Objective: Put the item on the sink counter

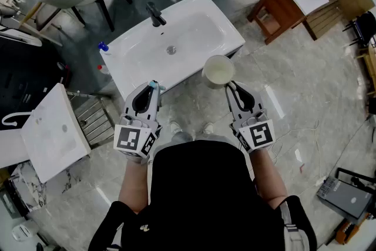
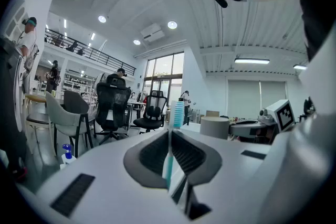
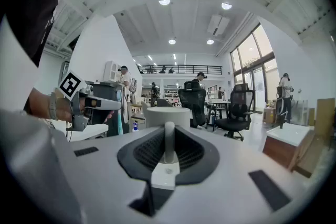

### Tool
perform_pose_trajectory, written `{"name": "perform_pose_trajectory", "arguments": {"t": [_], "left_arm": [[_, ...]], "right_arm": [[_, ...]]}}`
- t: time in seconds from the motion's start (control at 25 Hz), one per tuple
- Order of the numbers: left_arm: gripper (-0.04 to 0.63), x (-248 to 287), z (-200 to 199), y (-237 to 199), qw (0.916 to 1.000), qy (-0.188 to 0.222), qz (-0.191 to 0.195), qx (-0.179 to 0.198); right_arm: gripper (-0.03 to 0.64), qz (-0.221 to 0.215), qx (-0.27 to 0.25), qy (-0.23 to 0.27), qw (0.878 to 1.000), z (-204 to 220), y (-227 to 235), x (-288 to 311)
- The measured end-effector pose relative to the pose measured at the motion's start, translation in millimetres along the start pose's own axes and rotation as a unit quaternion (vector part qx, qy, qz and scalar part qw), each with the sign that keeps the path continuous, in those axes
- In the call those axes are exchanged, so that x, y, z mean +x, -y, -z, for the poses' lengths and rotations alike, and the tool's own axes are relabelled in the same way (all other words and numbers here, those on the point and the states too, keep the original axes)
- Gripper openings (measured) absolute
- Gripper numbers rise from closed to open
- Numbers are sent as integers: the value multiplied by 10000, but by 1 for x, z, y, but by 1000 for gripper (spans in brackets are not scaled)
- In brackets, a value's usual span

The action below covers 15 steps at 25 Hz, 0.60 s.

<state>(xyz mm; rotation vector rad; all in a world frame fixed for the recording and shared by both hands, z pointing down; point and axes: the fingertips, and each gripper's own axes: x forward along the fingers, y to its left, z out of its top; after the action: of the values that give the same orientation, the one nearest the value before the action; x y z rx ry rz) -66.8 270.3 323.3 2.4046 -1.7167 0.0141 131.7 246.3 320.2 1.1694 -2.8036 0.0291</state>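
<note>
The toothbrush (image 2: 177,114), a slim plastic one with a teal handle and a block of blue and white bristles, stands upright in the left gripper (image 2: 170,132). The dark ribbed fingers (image 2: 151,155) are clenched flat against its stem. The right gripper (image 3: 169,128) carries a second item, a round cream cup (image 1: 218,71) with a matt, smooth wall. Its fingers (image 3: 149,152) grasp the cup's thin rounded handle, so the cup hangs just beyond their tips. Both things are in the air in front of the person, at the near edge of the sink counter (image 1: 126,63) and not yet resting on it. In the head view the cup overlaps the counter's front right corner, and the brush tip sits just short of the front rim. The sink counter is a glossy white rectangular slab with a shallow moulded basin, a small metal drain (image 1: 171,50) and a black angular faucet (image 1: 155,14) on its far side. It stands on a pale, polished marble-look floor (image 1: 305,97). The step in hand looks like the carry and approach, with placement to follow. The next move likely calls for reaching forward over the rim and lowering each item onto the flat ledge beside the basin, then letting go. The ledge is narrow and slick. The cup probably needs to land level on its base, and the brush probably needs to be laid down flat, or it may roll or slide into the basin.
</note>
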Motion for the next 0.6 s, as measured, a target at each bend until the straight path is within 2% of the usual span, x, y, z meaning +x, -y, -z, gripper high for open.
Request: {"name": "perform_pose_trajectory", "arguments": {"t": [0.36,0.6], "left_arm": [[35,-8,5,-21,10000,17,40,-61],[34,-17,9,-51,9999,27,49,-91]], "right_arm": [[57,98,-67,-94,9999,11,-7,11],[57,209,17,-108,9997,8,-15,31]]}}
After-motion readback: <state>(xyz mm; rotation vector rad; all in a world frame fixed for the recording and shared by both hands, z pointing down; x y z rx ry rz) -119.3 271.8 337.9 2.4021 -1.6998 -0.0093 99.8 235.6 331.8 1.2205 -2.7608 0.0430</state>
